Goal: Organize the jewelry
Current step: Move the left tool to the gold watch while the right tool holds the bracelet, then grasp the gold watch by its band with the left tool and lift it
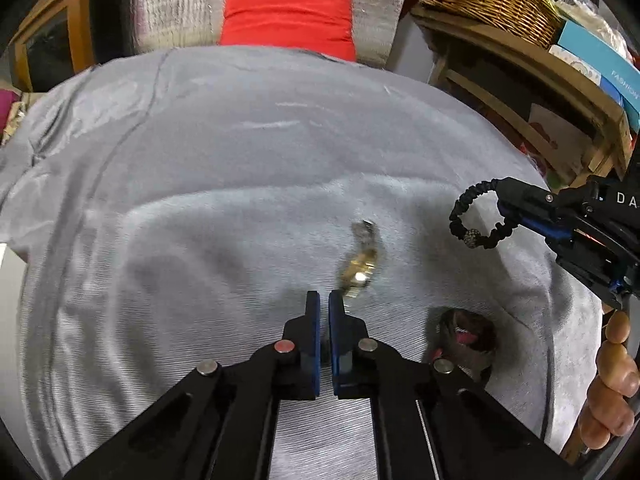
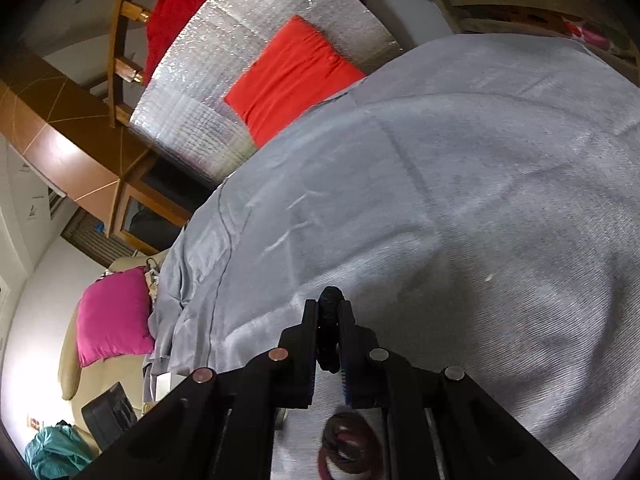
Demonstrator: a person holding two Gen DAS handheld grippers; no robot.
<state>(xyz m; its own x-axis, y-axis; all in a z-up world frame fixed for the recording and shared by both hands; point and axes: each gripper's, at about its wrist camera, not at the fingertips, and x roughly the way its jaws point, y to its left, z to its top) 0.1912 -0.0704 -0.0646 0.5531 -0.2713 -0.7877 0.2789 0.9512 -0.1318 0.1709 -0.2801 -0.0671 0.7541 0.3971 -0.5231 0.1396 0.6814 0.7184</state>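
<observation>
Now right tongs grip a black bracelet above the cloth; left tongs, nearly shut, hold nothing beside a gold ring.

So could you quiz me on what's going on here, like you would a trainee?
1. True or false: the right gripper is shut on the black braided bracelet.
2. What lies on the grey cloth just ahead of the left gripper?
A. a gold wristwatch
B. a pearl necklace
C. a pair of scissors
3. Fill in: behind the cloth sits a ____ cushion against silver padding.

Key: 1 true, the bracelet hangs in the air from its fingers. 2 A, though it is blurred. 3 red.
</observation>
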